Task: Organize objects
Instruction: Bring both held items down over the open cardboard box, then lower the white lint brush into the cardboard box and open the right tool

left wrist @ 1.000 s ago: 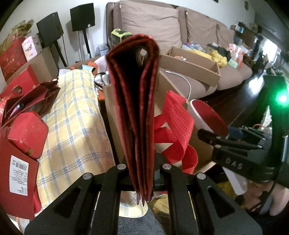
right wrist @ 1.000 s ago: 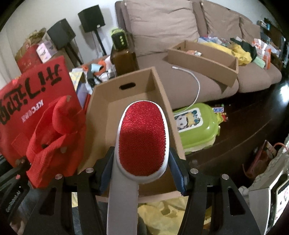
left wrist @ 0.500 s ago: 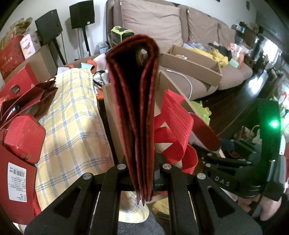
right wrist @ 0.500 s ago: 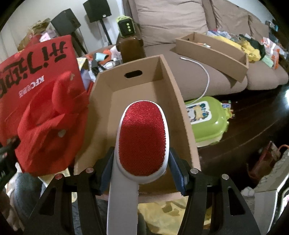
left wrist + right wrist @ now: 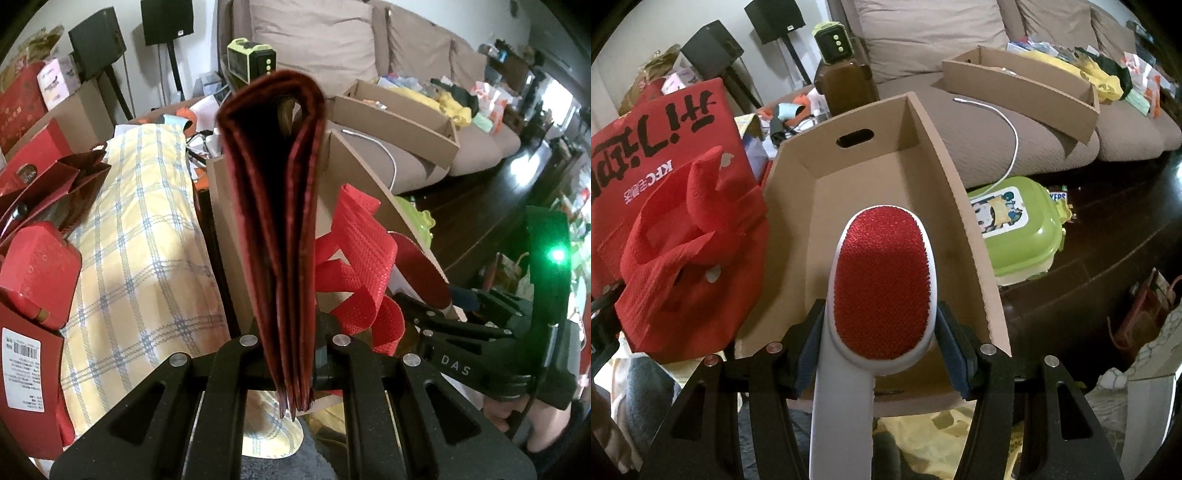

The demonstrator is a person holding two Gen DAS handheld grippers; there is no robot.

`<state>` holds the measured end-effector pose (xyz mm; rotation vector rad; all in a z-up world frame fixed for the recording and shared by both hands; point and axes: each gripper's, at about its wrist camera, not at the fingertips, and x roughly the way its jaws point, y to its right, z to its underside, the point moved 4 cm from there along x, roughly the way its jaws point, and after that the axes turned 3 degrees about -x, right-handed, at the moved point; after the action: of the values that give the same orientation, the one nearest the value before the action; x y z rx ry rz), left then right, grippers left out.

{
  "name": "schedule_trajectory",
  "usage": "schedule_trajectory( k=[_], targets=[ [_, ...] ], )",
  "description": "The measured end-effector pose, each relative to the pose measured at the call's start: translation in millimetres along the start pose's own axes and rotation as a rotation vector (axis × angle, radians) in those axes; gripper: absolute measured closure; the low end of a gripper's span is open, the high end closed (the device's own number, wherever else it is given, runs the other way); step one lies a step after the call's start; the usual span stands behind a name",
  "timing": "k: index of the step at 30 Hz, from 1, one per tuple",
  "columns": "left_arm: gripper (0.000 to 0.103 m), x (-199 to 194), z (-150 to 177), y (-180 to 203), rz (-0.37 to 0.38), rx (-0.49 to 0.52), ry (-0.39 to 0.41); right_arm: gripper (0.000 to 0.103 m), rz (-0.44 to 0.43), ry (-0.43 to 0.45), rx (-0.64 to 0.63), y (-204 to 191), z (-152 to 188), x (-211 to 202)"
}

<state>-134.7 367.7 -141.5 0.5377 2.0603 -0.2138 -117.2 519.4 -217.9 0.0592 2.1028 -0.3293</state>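
My left gripper (image 5: pixel 291 354) is shut on a folded red tote bag (image 5: pixel 273 221), held upright and seen edge-on, with its woven handles (image 5: pixel 354 266) hanging to the right. In the right wrist view the same bag (image 5: pixel 683 229) stands left of an open cardboard box (image 5: pixel 960 221). My right gripper (image 5: pixel 882 332) is shut on a white lint brush with a red pad (image 5: pixel 882 284), held over the near end of the box's bare inside. From the left wrist view, the right gripper (image 5: pixel 480 332) and the brush (image 5: pixel 417 266) are at the right.
A green lidded container (image 5: pixel 1015 229) lies on the dark floor right of the box. A second cardboard box (image 5: pixel 1023 85) and a white cable (image 5: pixel 1012 140) rest on the sofa. A brown bottle (image 5: pixel 846 85) stands behind the box. Yellow checked cloth (image 5: pixel 140 240) and red gift boxes (image 5: pixel 33 266) lie left.
My right gripper has sunk a little toward the cardboard box with the brush in it, so the box looms larger. The left gripper and its bag have hardly moved.
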Motion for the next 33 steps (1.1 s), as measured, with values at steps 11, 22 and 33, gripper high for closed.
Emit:
schedule_trajectory(
  k=[11,22,33],
  targets=[
    [0.094,9.2,5.5,5.1,0.002,0.011,-0.033,0.044,0.009,-0.015,0.031,9.5,1.4,4.5],
    [0.094,15.1,21.4,15.4,0.007,0.073,-0.042,0.044,0.025,-0.041,0.032,12.3,4.1,9.0],
    [0.094,18.5,22.9,15.8,0.063,0.048,-0.088,0.044,0.045,-0.069,0.080,22.1,7.9,15.8]
  ],
)
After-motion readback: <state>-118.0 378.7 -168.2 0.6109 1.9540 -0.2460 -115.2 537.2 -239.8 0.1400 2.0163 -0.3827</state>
